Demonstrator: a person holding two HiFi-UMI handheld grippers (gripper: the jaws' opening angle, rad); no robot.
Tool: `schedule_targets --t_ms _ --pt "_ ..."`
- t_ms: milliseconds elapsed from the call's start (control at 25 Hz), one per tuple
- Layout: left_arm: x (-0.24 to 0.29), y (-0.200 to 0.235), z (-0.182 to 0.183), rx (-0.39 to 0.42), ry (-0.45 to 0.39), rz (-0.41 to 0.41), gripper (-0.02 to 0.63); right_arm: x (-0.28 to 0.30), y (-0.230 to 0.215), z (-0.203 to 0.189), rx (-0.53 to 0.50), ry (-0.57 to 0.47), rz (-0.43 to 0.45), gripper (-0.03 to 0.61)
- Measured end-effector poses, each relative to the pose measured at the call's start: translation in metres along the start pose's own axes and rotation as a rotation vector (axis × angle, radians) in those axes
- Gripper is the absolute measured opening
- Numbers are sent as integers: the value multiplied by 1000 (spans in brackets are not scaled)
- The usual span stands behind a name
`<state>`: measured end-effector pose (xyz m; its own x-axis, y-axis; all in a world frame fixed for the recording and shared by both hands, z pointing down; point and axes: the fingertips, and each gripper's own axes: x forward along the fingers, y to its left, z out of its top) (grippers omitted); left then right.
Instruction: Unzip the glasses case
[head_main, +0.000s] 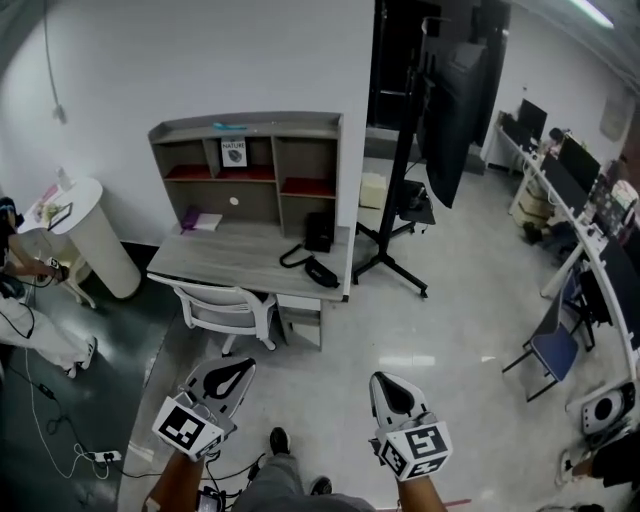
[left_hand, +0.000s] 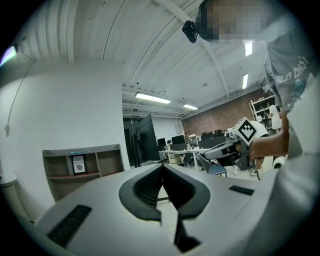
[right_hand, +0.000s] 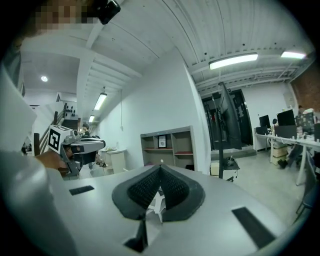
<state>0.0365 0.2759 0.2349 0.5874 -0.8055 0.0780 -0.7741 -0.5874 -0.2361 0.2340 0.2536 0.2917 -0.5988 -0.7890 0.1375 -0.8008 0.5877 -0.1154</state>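
Observation:
On the grey desk (head_main: 225, 258) across the room lie two dark things: an oblong black case with a strap (head_main: 319, 272) and an upright black pouch (head_main: 319, 231). They are too small to tell which is the glasses case. Both grippers are held out over the floor, well short of the desk. My left gripper (head_main: 238, 364) is shut and empty, its jaws meeting at the tip (left_hand: 162, 165). My right gripper (head_main: 386, 379) is also shut with nothing in it (right_hand: 160, 166). Each gripper shows in the other's view: the right gripper (left_hand: 223, 149) and the left gripper (right_hand: 84, 146).
A white chair (head_main: 225, 308) is tucked under the desk, and a shelf unit (head_main: 250, 165) stands on it. A black screen stand (head_main: 398, 205) is at the desk's right. A round white table (head_main: 88, 232) and a person (head_main: 25, 300) are at left. Cables and a power strip (head_main: 102, 456) lie on the floor.

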Motion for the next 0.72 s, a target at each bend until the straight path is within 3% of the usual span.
schedule_targets --t_ms 240,720 --pt "55 39 -5 -20 -48 -66 -2 38 -22 7 -21 16 -47 11" --pt "132 170 -45 -72 -75 -174 -2 170 -25 18 -52 54 -148 12"
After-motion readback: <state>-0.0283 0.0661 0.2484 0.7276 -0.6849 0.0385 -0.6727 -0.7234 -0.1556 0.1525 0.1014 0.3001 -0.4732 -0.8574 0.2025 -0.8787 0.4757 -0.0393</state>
